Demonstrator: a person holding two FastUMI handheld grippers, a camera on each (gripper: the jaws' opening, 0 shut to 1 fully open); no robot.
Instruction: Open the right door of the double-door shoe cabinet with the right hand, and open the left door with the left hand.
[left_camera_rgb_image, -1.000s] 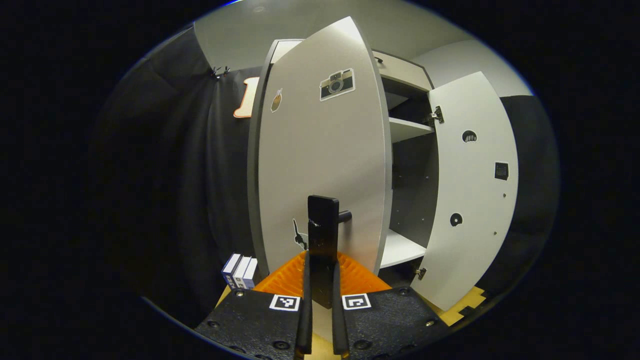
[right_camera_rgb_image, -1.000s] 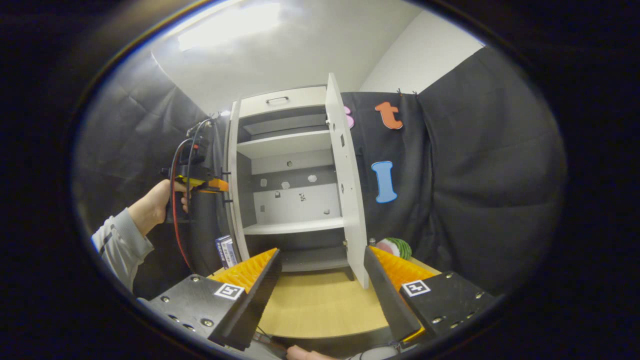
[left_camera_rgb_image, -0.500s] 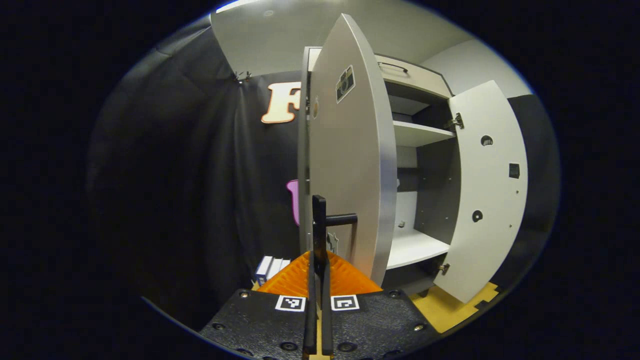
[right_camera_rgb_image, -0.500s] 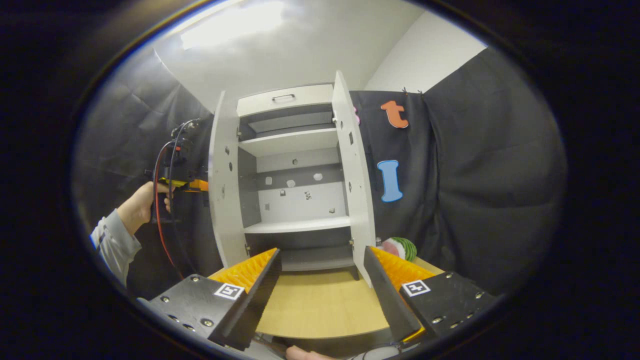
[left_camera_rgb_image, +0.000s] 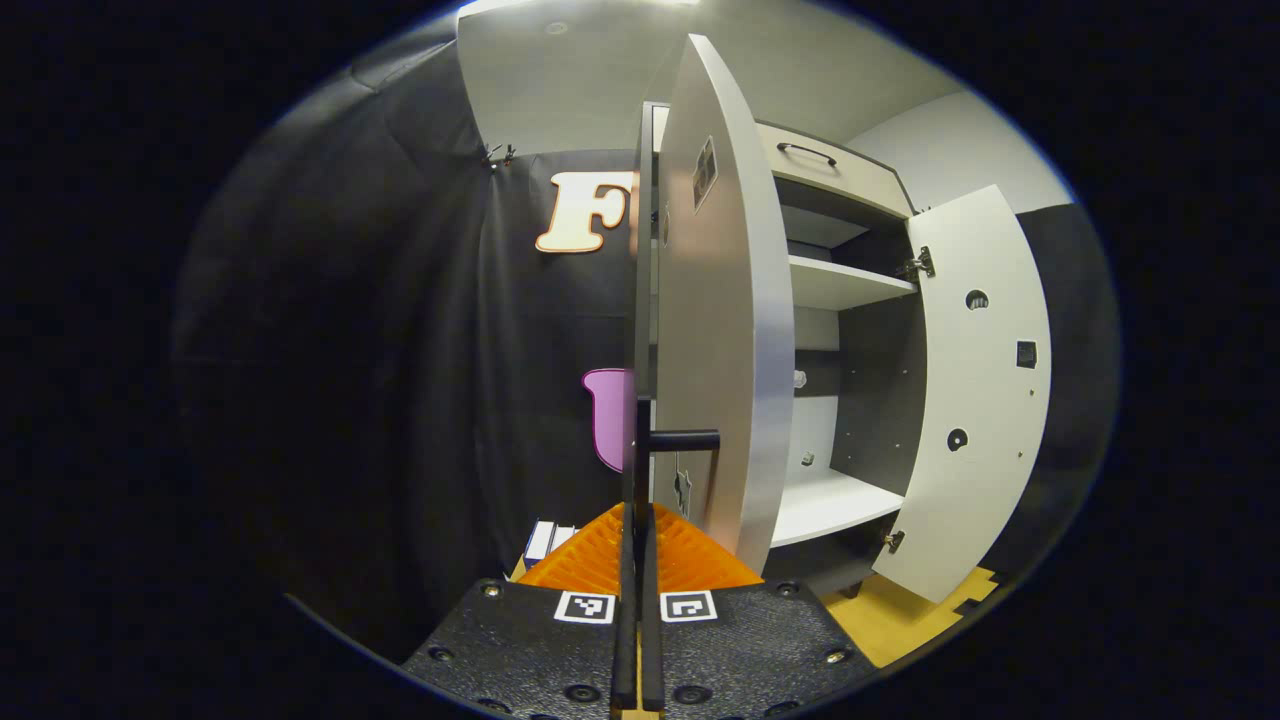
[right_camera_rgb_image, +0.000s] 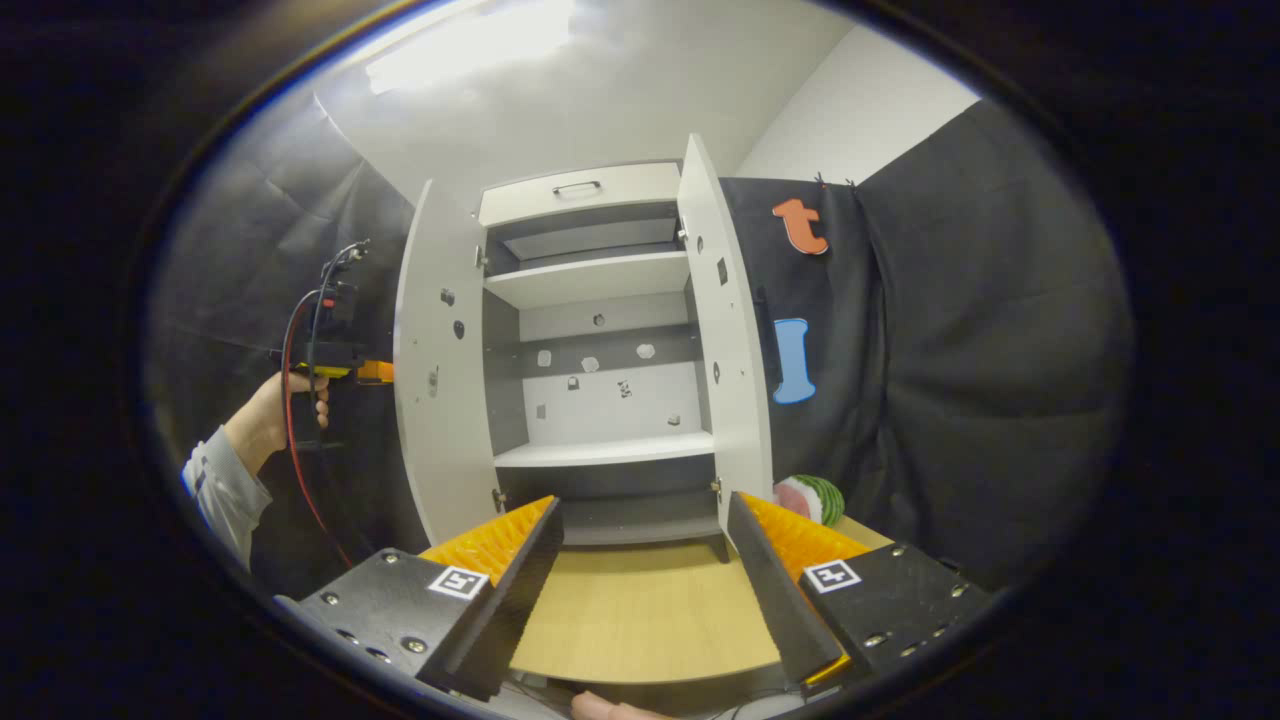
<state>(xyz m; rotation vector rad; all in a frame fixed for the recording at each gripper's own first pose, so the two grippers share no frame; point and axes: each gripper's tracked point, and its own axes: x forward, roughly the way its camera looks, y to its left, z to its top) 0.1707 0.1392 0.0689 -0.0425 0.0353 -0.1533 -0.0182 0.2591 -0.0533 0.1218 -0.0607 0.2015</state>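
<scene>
The white shoe cabinet (right_camera_rgb_image: 600, 300) stands with both doors swung out and its shelves showing. In the left gripper view the left door (left_camera_rgb_image: 715, 330) is almost edge-on, and my left gripper (left_camera_rgb_image: 637, 512) is shut on its black bar handle (left_camera_rgb_image: 640, 450). The right door (left_camera_rgb_image: 985, 400) hangs open beyond it. In the right gripper view the left door (right_camera_rgb_image: 435, 370) and right door (right_camera_rgb_image: 735, 360) flank the shelves. A hand (right_camera_rgb_image: 270, 420) holds the left gripper (right_camera_rgb_image: 345, 365) behind the left door. My right gripper (right_camera_rgb_image: 640, 560) is open, back from the cabinet, above the table, holding nothing.
The cabinet stands on a wooden table (right_camera_rgb_image: 640, 620). A green striped ball (right_camera_rgb_image: 812, 497) lies by the right door's foot. Small boxes (left_camera_rgb_image: 548, 540) stand left of the cabinet base. A drawer (right_camera_rgb_image: 580, 190) tops the cabinet. Black cloth walls close in on both sides.
The left door has swung further open with my left gripper on its handle, from partly facing to nearly edge-on. The right gripper has stayed open and almost still.
</scene>
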